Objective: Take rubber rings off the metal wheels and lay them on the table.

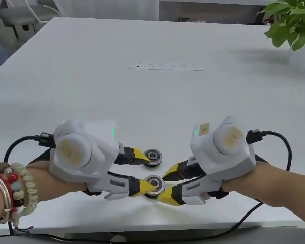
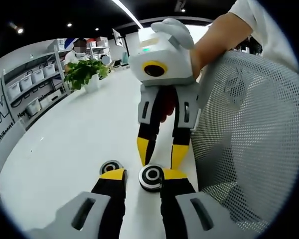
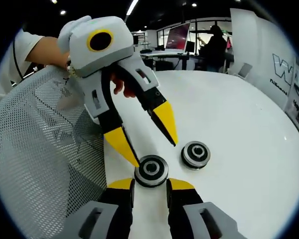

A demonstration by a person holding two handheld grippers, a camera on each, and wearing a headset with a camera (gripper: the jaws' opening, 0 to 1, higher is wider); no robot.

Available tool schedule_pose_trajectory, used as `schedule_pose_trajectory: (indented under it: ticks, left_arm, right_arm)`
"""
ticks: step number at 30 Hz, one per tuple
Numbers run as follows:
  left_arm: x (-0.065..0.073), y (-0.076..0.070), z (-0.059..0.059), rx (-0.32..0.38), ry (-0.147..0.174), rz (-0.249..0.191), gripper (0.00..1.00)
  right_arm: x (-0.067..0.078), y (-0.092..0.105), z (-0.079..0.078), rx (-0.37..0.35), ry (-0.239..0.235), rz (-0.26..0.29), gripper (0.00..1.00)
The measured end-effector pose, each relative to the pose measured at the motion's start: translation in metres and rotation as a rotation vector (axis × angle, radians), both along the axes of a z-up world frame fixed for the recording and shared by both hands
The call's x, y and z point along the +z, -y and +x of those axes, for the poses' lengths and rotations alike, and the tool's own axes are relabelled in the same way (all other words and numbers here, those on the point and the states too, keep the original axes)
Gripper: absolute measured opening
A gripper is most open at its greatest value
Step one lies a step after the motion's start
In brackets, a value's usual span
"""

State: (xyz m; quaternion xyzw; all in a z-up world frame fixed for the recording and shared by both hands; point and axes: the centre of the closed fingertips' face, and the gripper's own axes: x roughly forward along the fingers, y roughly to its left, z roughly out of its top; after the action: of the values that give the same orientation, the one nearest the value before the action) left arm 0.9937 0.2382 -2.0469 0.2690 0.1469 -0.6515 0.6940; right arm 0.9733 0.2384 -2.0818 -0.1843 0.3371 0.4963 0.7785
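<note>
Both open-jawed, the left hand-held gripper [image 1: 141,172] and right hand-held gripper [image 1: 169,185] bracket the metal wheel [image 1: 154,184] between their tips: best steady it with one, pinch the rubber ring [image 3: 151,158] at its edge, peel slowly.

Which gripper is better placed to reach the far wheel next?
Probably the left gripper: one of its fingers lies beside the far wheel; the right gripper flanks the near wheel.

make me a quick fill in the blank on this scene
1. The table carries ___ metal wheels.
2. The wrist behind the left tongs wears beaded ___.
3. A green ___ stands at the table's far right corner.
Missing: two; bracelets; plant.
</note>
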Motion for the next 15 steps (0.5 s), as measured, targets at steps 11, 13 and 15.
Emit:
schedule_pose_trajectory:
  ticks: [11,13,15]
  left_arm:
    - [-0.014,0.000,-0.007,0.007,-0.066,0.021,0.19]
    - [-0.013,0.002,-0.008,0.004,-0.068,0.009,0.18]
    - [-0.013,0.002,-0.006,0.014,-0.075,0.018,0.16]
  right_arm:
    - [0.000,0.000,0.000,-0.009,-0.015,0.005,0.24]
    - [0.001,0.000,0.001,-0.024,-0.027,0.019,0.25]
    - [0.001,0.000,0.002,-0.024,-0.021,0.019,0.25]
